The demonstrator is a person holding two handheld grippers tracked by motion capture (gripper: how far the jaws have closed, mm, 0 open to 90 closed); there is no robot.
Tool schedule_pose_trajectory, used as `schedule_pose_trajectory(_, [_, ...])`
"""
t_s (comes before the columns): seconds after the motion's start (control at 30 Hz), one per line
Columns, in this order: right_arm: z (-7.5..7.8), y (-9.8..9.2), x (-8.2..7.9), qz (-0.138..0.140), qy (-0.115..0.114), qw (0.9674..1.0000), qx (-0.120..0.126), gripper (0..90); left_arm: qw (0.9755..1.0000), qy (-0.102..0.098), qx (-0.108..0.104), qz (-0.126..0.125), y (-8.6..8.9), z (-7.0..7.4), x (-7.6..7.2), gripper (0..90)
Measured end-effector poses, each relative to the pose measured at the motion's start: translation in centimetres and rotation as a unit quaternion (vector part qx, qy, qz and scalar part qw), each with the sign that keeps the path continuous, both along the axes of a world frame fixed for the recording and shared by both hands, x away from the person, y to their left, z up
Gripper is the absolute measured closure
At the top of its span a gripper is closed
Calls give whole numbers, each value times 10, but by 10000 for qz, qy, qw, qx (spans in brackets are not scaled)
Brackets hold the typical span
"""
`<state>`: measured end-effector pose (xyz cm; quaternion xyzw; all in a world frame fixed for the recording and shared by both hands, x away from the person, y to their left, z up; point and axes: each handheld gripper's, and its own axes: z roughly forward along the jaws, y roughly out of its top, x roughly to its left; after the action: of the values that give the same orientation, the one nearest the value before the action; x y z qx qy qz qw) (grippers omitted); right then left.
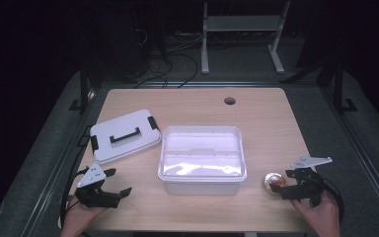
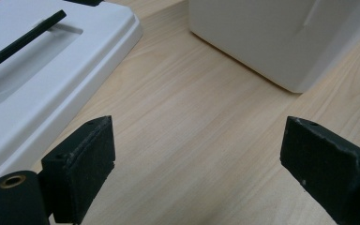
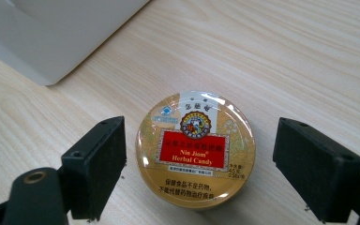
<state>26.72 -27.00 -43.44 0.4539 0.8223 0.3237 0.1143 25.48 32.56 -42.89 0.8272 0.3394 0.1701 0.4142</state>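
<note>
two tongs were wide apart: right tongs (image 3: 199, 168) sat around the candy tin (image 3: 196, 149); small, hard, slippery, best gripped by its round sides.

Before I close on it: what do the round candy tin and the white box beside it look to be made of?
The candy tin looks like thin metal with a glossy printed gold lid; highlights glint along its rim. It sits between the open jaws of the right hand-held gripper. The white box appears to be moulded plastic, smooth and slightly translucent, with rounded corners. Neither material is certain from looks alone.
</note>
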Motion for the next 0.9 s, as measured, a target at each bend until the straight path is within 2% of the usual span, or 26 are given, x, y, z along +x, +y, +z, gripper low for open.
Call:
schedule_pose_trajectory(0.33, [2,0,-1,24,2,10000,38,170,9999,68,85,-100,-3,0,0,96])
schedule_pose_trajectory(0.47, [2,1,-1,33,15,10000,20,170,9996,40,200,-217,-6,7,-1,97])
schedule_pose_trajectory(0.53, [2,1,-1,33,4,10000,0,169,9987,2,375,-333,-7,12,0,96])
schedule_pose_trajectory(0.57, [2,1,-1,33,4,10000,0,169,9987,2,375,-333,-7,12,0,96])
schedule_pose_trajectory(0.6, [2,1,-1,24,11,10000,-8,167,9980,-45,463,-423,-8,17,1,96])
schedule_pose_trajectory(0.7, [2,3,-1,27,27,10000,-67,167,9969,-70,475,-627,-10,30,3,97])
schedule_pose_trajectory(0.9, [1,5,-2,81,65,9998,-151,166,9931,30,701,-943,-14,52,11,97])
